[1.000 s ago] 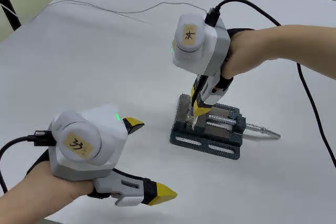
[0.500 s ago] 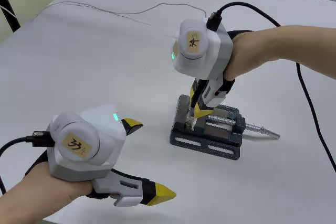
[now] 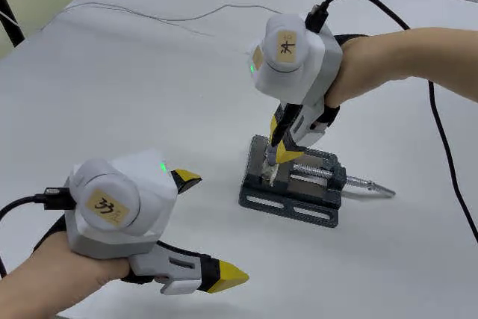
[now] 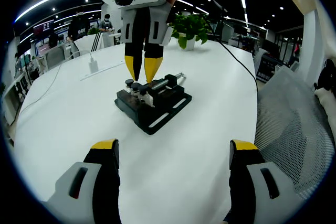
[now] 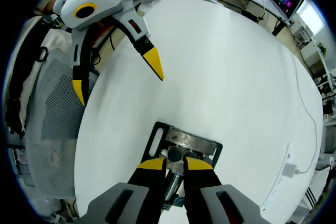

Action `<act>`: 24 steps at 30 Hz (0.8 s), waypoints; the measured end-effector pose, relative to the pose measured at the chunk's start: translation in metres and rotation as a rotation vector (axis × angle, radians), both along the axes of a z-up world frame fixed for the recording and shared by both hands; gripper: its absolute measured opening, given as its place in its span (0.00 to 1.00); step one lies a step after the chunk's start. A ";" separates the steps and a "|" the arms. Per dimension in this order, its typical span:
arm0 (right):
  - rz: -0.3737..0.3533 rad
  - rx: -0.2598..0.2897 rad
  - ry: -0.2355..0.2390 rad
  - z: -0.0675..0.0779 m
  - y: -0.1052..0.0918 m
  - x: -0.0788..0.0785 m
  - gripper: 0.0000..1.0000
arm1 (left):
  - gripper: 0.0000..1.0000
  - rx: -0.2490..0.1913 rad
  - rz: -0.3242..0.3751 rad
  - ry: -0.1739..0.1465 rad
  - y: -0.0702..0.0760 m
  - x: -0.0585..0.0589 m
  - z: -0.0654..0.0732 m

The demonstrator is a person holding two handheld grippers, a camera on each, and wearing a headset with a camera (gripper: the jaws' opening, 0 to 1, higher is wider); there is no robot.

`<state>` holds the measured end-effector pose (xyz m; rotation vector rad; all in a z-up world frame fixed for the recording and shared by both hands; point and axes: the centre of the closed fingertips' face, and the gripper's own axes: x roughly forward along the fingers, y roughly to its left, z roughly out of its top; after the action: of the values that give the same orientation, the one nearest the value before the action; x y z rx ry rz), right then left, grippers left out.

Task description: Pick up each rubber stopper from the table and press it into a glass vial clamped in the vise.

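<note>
Over the vise, the right gripper points its yellow tips straight down. Its jaws are pinched almost together, and I can see nothing between them. The tips hang just above the vials, which stand side by side, held tight in the vise. In the right gripper view each one has a dark round top. Those look like the stoppers, already sitting in the glass.

A second ago this gripper was a bit lower, with its tips down by the top of a vial. Now it has come up a little, and its white body has moved a bit up and away. I think the pushing is over for that stopper. I think the gripper has let it go and is backing off.

The left gripper waits well apart from the vise, nearer the person. Its jaws are spread wide and hold nothing. It has hardly moved.

The vise rests flat on the white table. With both vials looking plugged, the job seems close to done. A good next thing would be to check that each stopper sits all the way down.
</note>
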<state>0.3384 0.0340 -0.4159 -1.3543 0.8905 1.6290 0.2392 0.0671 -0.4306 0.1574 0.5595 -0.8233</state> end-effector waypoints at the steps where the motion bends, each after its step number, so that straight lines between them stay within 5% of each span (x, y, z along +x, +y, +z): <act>1: -0.003 0.003 0.004 0.000 -0.001 0.000 0.09 | 0.85 0.000 -0.001 -0.001 0.000 0.000 0.000; 24: -0.026 0.021 0.037 -0.012 0.005 -0.003 0.01 | 0.85 0.001 0.000 0.017 0.002 -0.004 -0.006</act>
<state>0.3357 0.0391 -0.4283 -1.2967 0.9074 1.6438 0.2351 0.0695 -0.4362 0.1518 0.5760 -0.8246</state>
